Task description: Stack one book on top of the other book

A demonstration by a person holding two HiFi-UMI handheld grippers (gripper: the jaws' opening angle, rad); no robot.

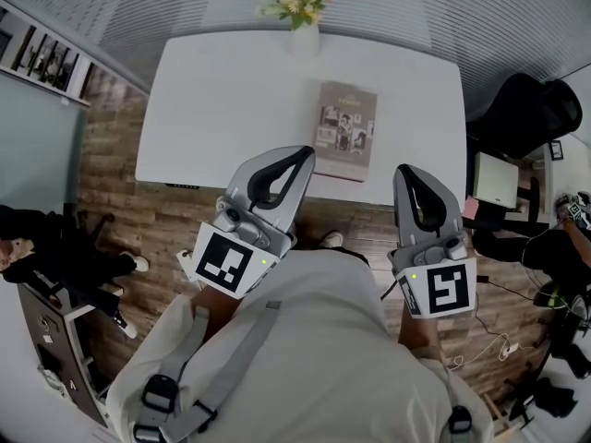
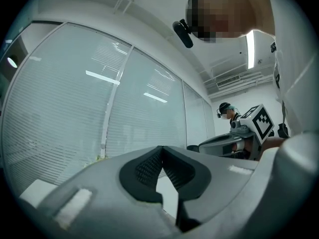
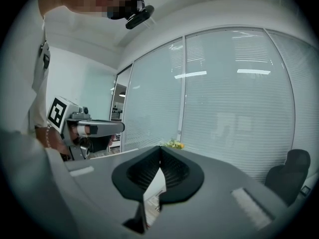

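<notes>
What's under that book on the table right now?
Under the book, a thin reddish edge shows along its near side, likely the other book. The rest is covered, so I can't confirm it. Below that is the white table.

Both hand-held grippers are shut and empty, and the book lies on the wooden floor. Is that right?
No. The head view shows the book lying on the white table, not the floor. The left hand-held gripper and right hand-held gripper are shut and empty.
</notes>
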